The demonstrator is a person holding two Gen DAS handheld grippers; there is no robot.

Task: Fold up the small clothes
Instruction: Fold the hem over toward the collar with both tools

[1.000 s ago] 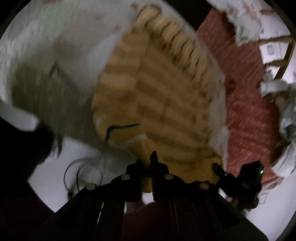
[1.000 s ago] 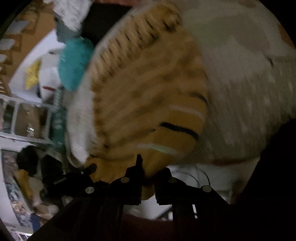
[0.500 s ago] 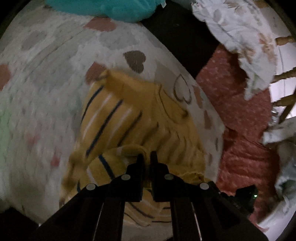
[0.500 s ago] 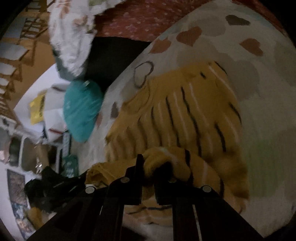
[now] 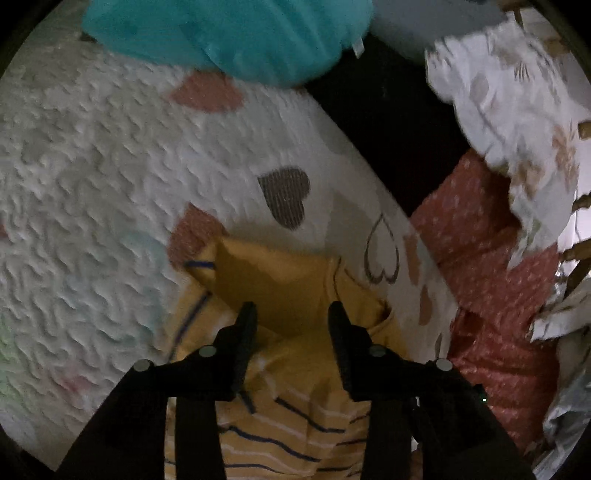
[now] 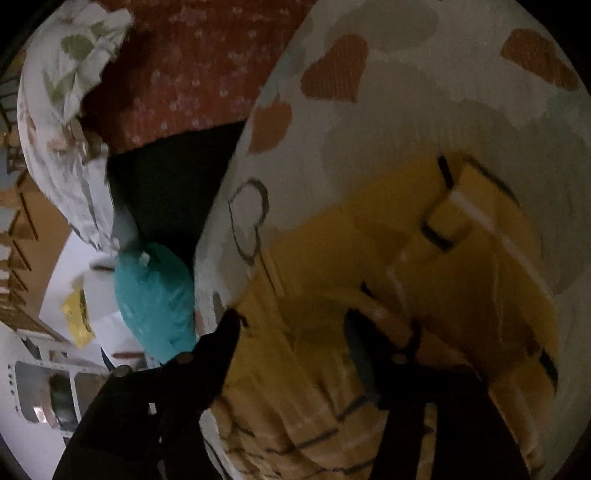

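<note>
Left gripper (image 5: 291, 314): jaws opening, pads apart, nothing pressed between them; the yellow striped garment (image 5: 295, 369) lies beneath and between the fingers. Right gripper (image 6: 291, 321): jaws likewise opening and wider, with cloth between the fingers but no pinch evident. The garment rests on the white heart-print blanket (image 5: 92, 184), its upper part turned over to show plain yellow. A teal cushion (image 5: 229, 33) lies beyond, well apart. Judgement: this is the release after a fold. Both grippers should lift clear straight off the cloth, without dragging the turned edge, before the next fold is taken.
</note>
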